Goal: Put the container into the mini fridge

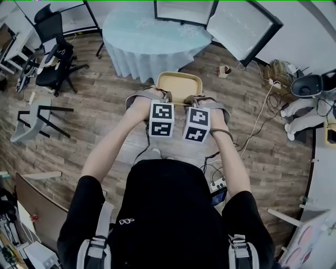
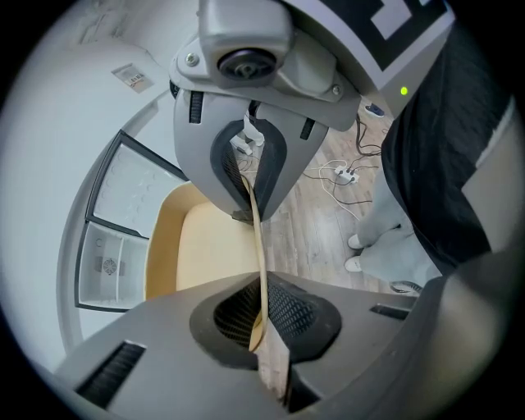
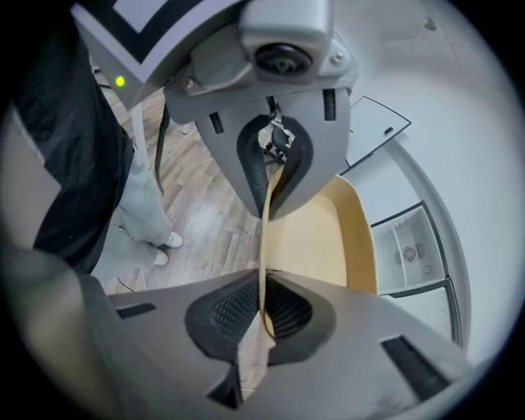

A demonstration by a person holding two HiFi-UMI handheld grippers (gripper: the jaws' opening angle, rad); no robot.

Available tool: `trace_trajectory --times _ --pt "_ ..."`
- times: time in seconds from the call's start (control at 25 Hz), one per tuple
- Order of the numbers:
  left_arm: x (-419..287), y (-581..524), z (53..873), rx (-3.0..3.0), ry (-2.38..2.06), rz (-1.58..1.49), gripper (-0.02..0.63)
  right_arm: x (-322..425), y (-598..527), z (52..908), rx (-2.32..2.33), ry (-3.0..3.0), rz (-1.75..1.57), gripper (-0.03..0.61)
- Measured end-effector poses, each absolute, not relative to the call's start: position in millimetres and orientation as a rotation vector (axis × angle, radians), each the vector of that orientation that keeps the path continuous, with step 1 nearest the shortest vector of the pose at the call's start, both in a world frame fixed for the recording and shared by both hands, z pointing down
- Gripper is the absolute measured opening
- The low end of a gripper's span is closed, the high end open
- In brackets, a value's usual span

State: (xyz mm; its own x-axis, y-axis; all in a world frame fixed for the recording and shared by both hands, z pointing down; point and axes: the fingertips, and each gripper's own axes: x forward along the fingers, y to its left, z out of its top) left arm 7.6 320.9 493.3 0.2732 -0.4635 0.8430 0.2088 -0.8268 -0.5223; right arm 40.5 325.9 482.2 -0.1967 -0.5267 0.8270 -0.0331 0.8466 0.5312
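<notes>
A shallow beige container (image 1: 178, 84) hangs above the wooden floor, carried between both grippers. My left gripper (image 1: 157, 95) is shut on its left rim, and my right gripper (image 1: 197, 100) is shut on its right rim. In the left gripper view the thin rim runs edge-on between the closed pads of the left gripper (image 2: 256, 246), with the container's (image 2: 201, 246) inside to the left. The right gripper view shows the right gripper (image 3: 266, 246) clamped the same way, container (image 3: 316, 238) to the right. The mini fridge (image 1: 185, 11) stands ahead with its door (image 1: 242, 29) open; its shelves (image 2: 111, 246) show.
A round table with a pale blue cloth (image 1: 142, 44) stands in front of me under the fridge. A black office chair (image 1: 52, 52) and a tipped grey stool (image 1: 37, 120) are at the left. Cables and a power strip (image 1: 218, 184) lie on the floor; another person's legs (image 1: 300, 107) are at right.
</notes>
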Motion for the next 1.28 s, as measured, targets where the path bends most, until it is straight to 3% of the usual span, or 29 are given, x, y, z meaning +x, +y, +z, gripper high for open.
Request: trace_trajectory --times 0.84,1.28 --pt "20 310 490 -1.994 0.267 -1.574 0.021 54 315 480 0.433 -1.729 -0.487 0.011" --pt "33 249 486 -1.961 0.276 -1.528 0.021 67 256 479 0.469 -1.720 -0.487 0.012"
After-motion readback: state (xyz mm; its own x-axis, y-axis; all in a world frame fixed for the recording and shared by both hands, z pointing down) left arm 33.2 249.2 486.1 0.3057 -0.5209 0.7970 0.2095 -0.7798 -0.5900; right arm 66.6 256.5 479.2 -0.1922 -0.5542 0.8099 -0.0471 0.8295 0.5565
